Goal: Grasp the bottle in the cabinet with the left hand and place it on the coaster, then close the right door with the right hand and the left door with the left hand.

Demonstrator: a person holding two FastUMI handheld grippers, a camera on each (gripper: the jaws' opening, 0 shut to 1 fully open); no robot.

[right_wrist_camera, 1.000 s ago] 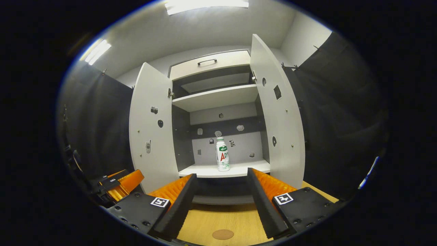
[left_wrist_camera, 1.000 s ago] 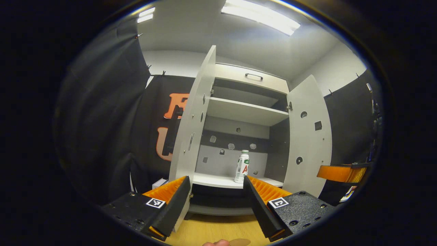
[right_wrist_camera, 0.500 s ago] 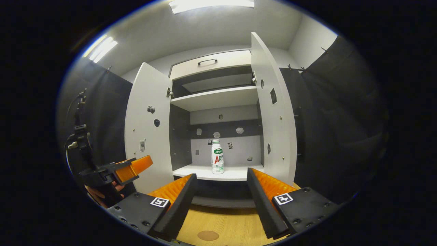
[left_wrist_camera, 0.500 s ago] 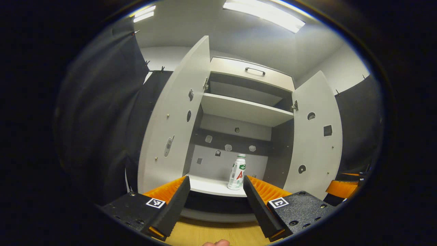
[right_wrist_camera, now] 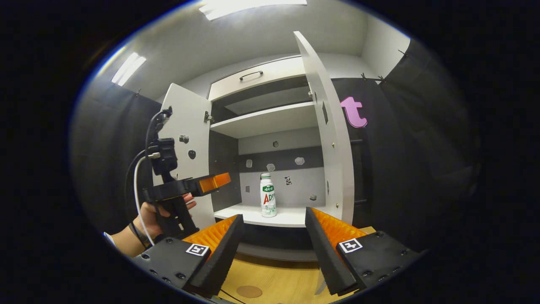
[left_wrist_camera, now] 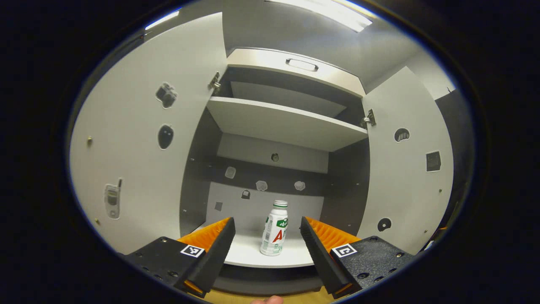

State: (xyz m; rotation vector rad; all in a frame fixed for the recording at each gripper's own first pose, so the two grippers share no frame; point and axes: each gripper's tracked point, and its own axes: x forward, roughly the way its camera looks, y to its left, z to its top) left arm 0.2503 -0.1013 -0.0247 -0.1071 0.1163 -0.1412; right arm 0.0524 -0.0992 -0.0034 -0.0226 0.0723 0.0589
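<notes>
A: What does the bottle look like, and where is it?

B: I see a small white plastic bottle (left_wrist_camera: 274,228) with a pale ribbed cap and a label in green and red. It stands upright on the lower shelf (left_wrist_camera: 253,257) of the open cabinet (left_wrist_camera: 287,126), near the front edge and clear of both side walls. In the left gripper view it sits between the fingers of my left gripper (left_wrist_camera: 266,249), beyond their tips, untouched. The jaws are spread wide and grasp nothing.

A: What has changed from a second ago?

B: My left gripper has moved well in toward the cabinet. The bottle looks larger and more central, and the left door (left_wrist_camera: 139,139) now covers most of that side. In the right gripper view, the left gripper (right_wrist_camera: 211,183) has risen beside the left door, level with the bottle, with a hand (right_wrist_camera: 154,213) around its handle. My right gripper (right_wrist_camera: 273,249) has drifted only slightly; its jaws are wide apart too, and empty.

A: And the surroundings?

B: A wooden table (right_wrist_camera: 278,278) lies below the cabinet, with a round brown coaster (right_wrist_camera: 249,291) on it near my right gripper. The right door (right_wrist_camera: 329,139) stands open edge-on. Both doors carry small stickers. Black cloth lines the booth, and strip lights glow on the ceiling.
</notes>
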